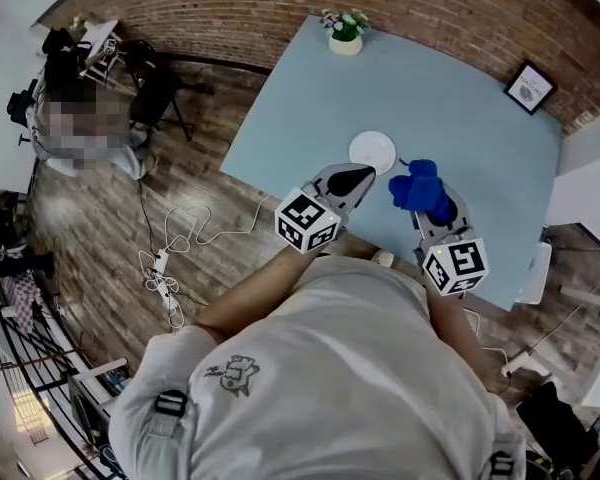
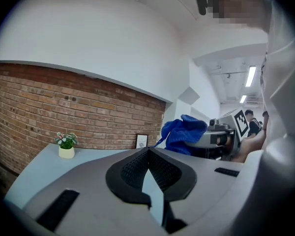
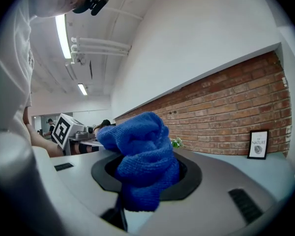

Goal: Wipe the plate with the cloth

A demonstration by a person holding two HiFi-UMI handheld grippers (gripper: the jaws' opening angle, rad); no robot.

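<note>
We're looking down on the pale blue table [image 1: 460,118], and there's the white plate [image 1: 372,151], lying flat near its near edge, nothing on it. The left claw [image 1: 365,175] points at it from our side: in the head view its tip sits right at the plate's lower rim, though we can't say whether it touches. In the left gripper view we see the left claw's jaws pressed together, tips meeting in a point, with nothing between them. Over to the right claw [image 1: 435,211], which has the blue cloth [image 1: 418,188]: in the right gripper view the cloth is pinched low between the jaws and billows up and forward in a thick bunch, hiding the tips. In the head view that bunch sits just to the right of the plate, near it but not over it, with a thin strip of table showing between the two. The two claws run side by side, both pointing out across the table, close to level. Further back we spot a small potted plant [image 1: 345,30] at the far edge, a framed picture [image 1: 529,87] at the right, and the brick wall [image 1: 280,8] behind them.
</note>
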